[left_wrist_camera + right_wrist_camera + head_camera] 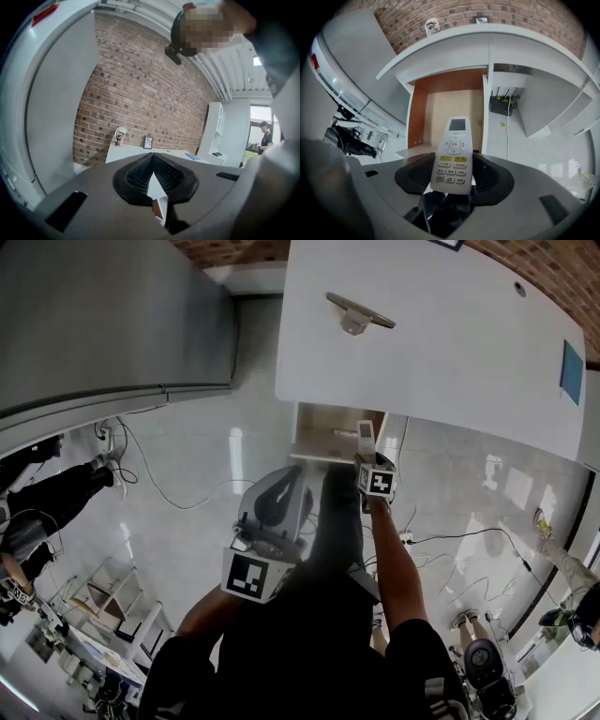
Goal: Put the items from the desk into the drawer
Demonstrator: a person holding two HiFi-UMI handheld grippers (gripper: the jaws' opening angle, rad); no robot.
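At the open drawer [440, 101], the right tool [453, 177] grips the remote [453, 152]; left tool [153, 180] clenched.

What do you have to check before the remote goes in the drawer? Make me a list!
1. Remote control held firmly: ok. The right gripper has its jaws closed on the remote's lower half.
2. Drawer open: ok. It is pulled out from under the white desk.
3. Remote above the drawer: ok in the head view, where it sits over the drawer's right part. How high it is, cannot tell.
4. Free room inside the drawer: cannot tell. Only part of its bottom shows.
5. Left gripper out of the way: ok. It is shut with nothing in it and held back near the person's body.
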